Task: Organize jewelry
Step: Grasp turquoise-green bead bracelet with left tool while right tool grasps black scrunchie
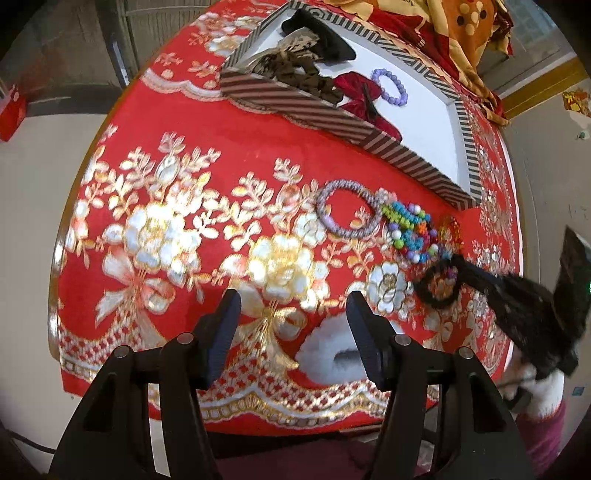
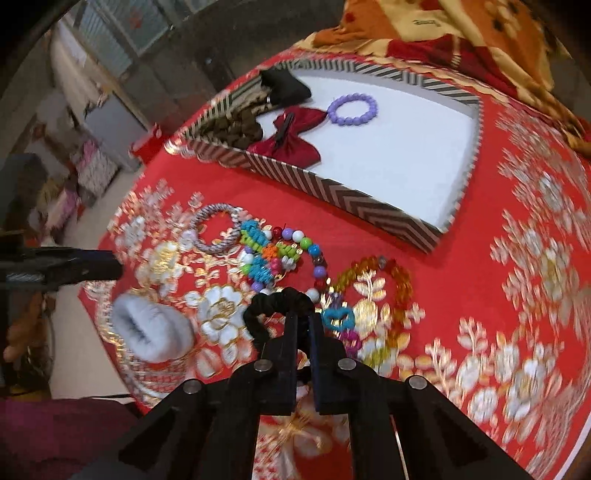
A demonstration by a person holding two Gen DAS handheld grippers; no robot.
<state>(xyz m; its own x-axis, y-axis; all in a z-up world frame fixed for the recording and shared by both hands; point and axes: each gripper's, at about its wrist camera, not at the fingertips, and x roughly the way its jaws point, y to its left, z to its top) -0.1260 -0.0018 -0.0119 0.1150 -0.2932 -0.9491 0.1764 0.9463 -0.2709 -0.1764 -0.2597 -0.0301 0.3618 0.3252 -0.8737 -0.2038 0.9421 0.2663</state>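
The black scrunchie (image 2: 275, 308) is clamped between the fingers of the right gripper (image 2: 303, 332), just above the red floral worktop (image 2: 480, 277). The left gripper (image 1: 293, 321) is held with fingers wide apart, over the white fluffy scrunchie (image 1: 332, 356). The purple bead bracelet (image 2: 352, 110) lies inside the striped tray (image 2: 332, 188).

Pale floor (image 2: 107, 206), grey wall (image 2: 192, 48) — barred window (image 2: 122, 26)

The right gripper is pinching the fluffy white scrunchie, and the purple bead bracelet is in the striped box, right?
Not quite. The right gripper is pinching the black scrunchie, as the right wrist view shows. The fluffy white scrunchie lies loose on the tablecloth. The purple bead bracelet is indeed in the striped box.
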